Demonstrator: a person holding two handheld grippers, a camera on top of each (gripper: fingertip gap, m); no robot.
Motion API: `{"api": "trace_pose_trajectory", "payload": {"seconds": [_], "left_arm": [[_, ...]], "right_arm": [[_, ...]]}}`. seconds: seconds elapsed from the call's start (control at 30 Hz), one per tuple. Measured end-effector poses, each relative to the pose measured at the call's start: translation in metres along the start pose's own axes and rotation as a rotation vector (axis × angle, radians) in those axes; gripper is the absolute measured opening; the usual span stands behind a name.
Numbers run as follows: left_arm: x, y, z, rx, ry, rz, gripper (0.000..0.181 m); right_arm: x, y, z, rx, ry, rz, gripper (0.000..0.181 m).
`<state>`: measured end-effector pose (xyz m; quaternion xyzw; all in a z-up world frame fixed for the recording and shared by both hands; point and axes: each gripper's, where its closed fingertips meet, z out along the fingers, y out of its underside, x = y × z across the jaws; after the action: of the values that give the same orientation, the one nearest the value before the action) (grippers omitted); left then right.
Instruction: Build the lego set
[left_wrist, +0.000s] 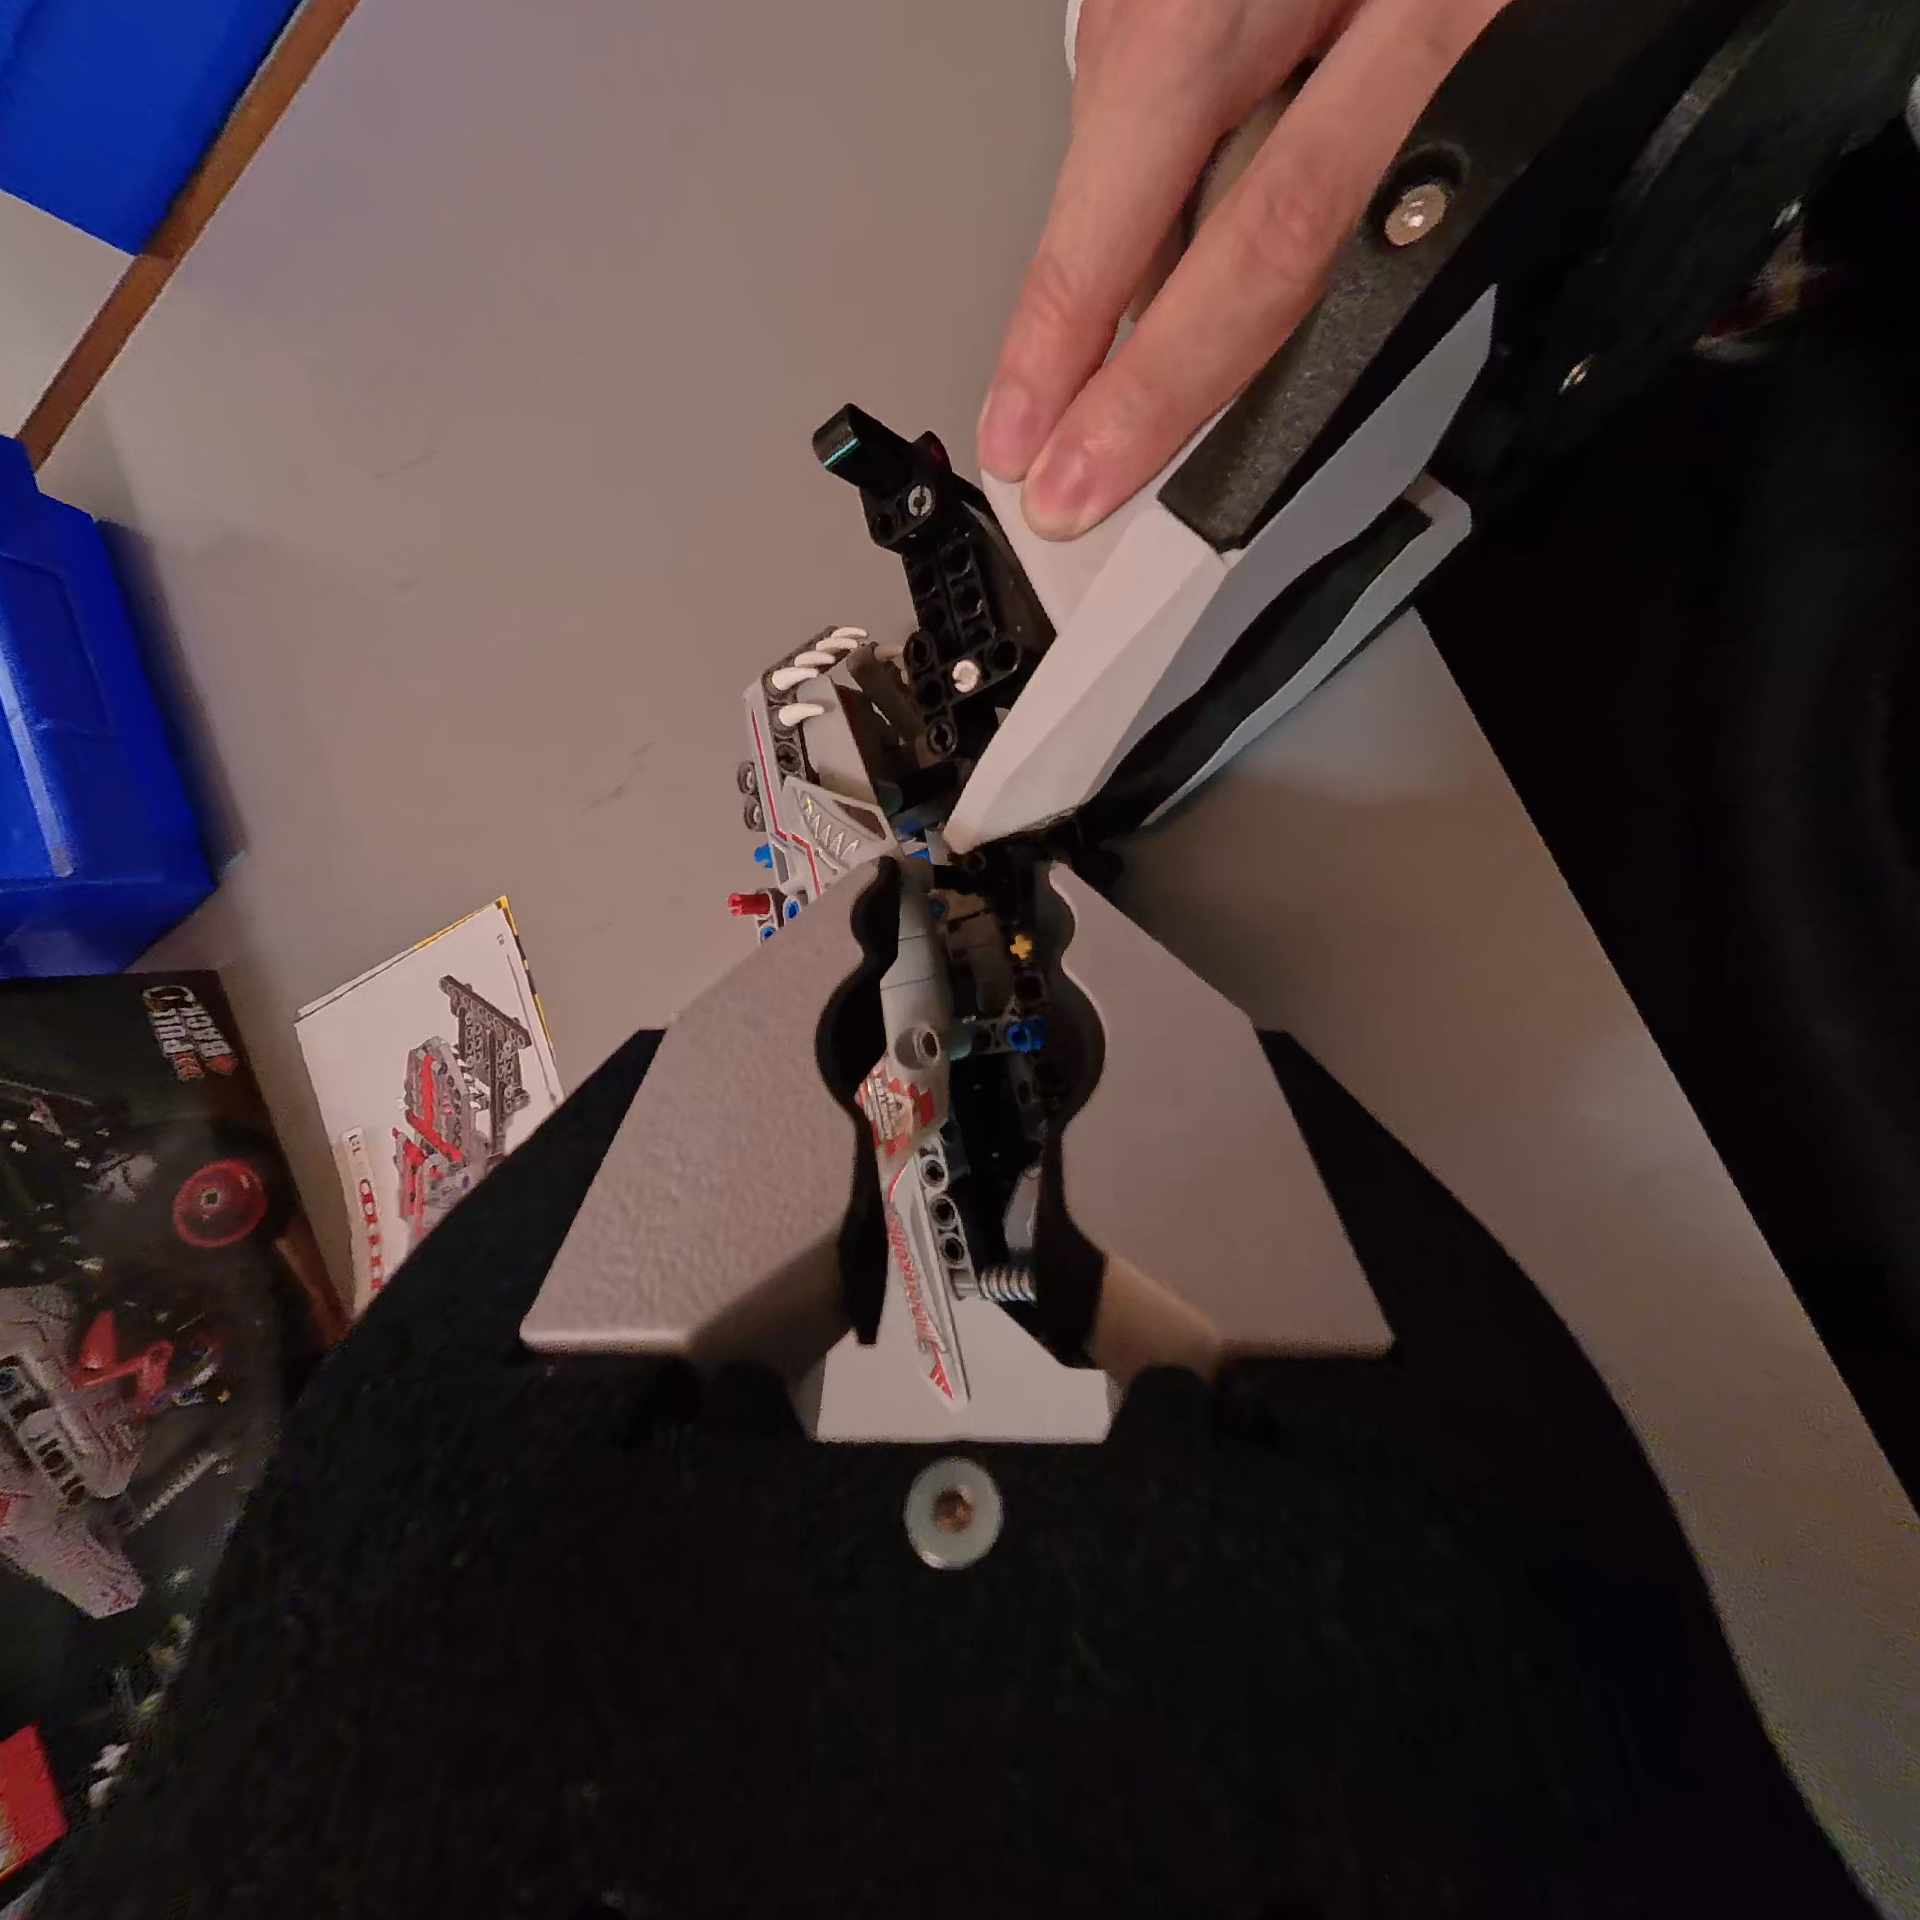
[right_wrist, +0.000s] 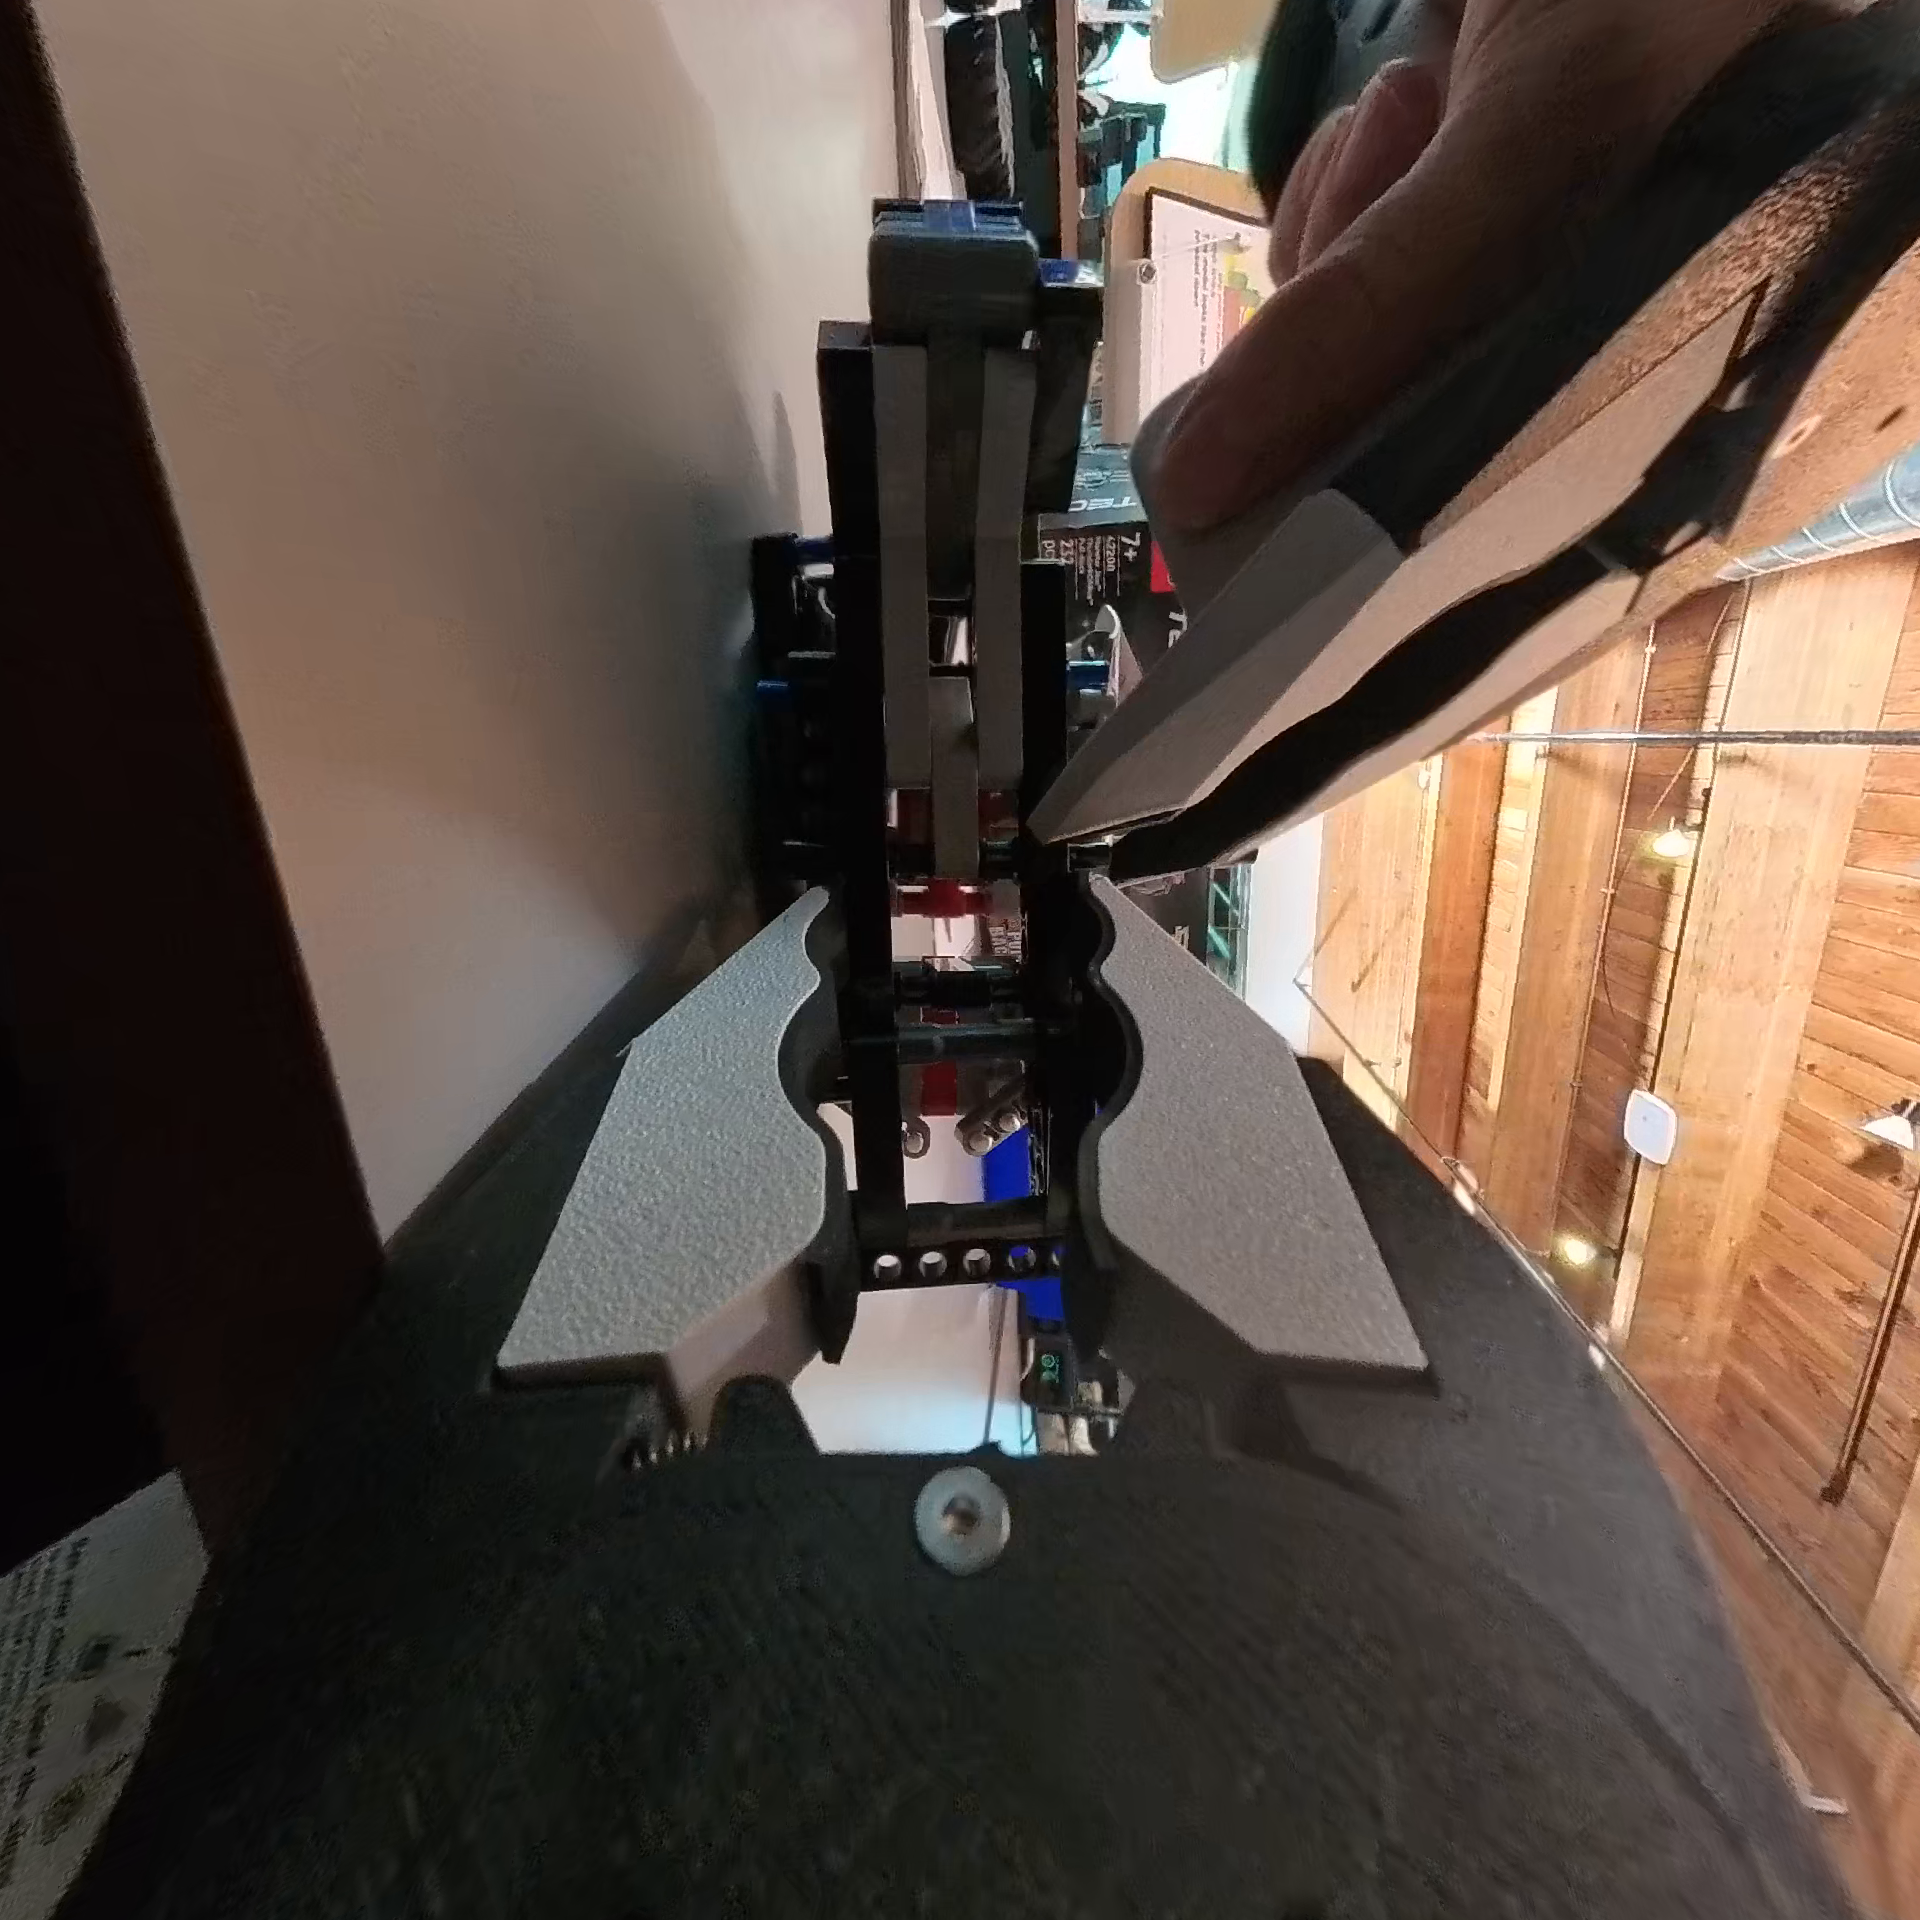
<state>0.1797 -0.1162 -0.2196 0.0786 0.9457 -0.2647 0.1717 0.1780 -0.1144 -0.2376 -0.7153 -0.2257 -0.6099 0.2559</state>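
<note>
A partly built lego model (left_wrist: 940, 613) has a black beam frame, grey stickered panels, white teeth and small blue and red pins. It is held above the grey table (left_wrist: 520, 364). My left gripper (left_wrist: 966, 883) is shut on the model's rear end, with a grey panel and a spring between its fingers. My right gripper (left_wrist: 961, 831) comes in from the upper right with a hand (left_wrist: 1143, 260) on it, its tips at the model's middle. In the right wrist view, my right gripper (right_wrist: 956, 899) is shut across the model's black frame (right_wrist: 935, 499). The left gripper (right_wrist: 1049, 826) touches the frame's right side.
An instruction booklet (left_wrist: 436, 1091) and the dark lego box (left_wrist: 114, 1247) lie on the table at the left. Blue bins (left_wrist: 73, 727) stand behind them. The table's edge runs down the right side. A wooden wall (right_wrist: 1714, 935) is in the background of the right wrist view. Less than 4 cm separates the two grippers' tips.
</note>
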Motion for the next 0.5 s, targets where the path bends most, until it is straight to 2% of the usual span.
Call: {"api": "trace_pose_trajectory", "payload": {"seconds": [0.13,0.2,0.33,0.4,0.47,0.5], "left_arm": [[0.002,0.001,0.0,-0.058,-0.031,0.075,0.024],[0.002,0.0,0.0,-0.043,-0.028,0.051,0.025],[0.003,-0.003,-0.005,0.089,0.027,-0.07,0.024],[-0.01,-0.003,-0.013,0.148,0.022,-0.19,0.029],[-0.03,0.005,-0.02,0.156,0.012,-0.299,0.032],[-0.031,0.01,-0.021,0.129,0.057,-0.34,0.036]], "right_arm": [[0.0,-0.001,0.0,-0.001,0.006,0.012,0.042],[0.0,-0.001,-0.001,-0.006,0.013,0.007,0.042],[0.0,-0.003,-0.003,0.001,0.026,-0.025,0.042],[0.0,-0.004,-0.004,0.003,0.034,-0.045,0.041],[0.0,-0.004,-0.004,0.003,0.035,-0.045,0.041],[0.0,-0.004,-0.004,0.004,0.035,-0.044,0.041]]}}
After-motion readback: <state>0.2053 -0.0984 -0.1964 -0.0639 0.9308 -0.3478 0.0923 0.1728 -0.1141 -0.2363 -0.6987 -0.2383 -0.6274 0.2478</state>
